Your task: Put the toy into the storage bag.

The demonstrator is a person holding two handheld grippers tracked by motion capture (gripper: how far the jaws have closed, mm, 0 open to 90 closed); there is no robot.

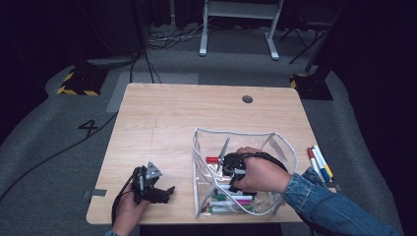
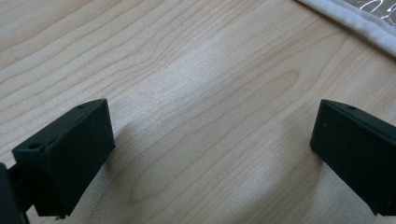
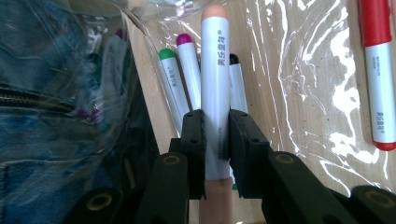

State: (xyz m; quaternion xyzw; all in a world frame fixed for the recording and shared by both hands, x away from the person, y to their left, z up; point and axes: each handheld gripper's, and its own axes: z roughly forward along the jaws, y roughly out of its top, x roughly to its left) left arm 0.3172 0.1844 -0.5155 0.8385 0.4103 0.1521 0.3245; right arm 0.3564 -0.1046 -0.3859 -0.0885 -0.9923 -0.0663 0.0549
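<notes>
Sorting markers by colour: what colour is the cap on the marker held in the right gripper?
Peach-orange cap on a white-barrelled marker, clearest in the right gripper view.

I see a white marker (image 3: 215, 84) with peach cap, clamped between the right hand-held gripper's (image 3: 216, 140) jaws, inside the clear pouch (image 1: 282, 147), above the green-, magenta- and black-capped markers (image 3: 187, 79) on its floor.

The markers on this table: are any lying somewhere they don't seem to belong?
Yes. Three markers lie on the bare table by its right edge, outside the clear pouch that holds the rest. The right gripper grips a peach-capped marker inside the pouch. Nothing looks spilled or damaged.
</notes>
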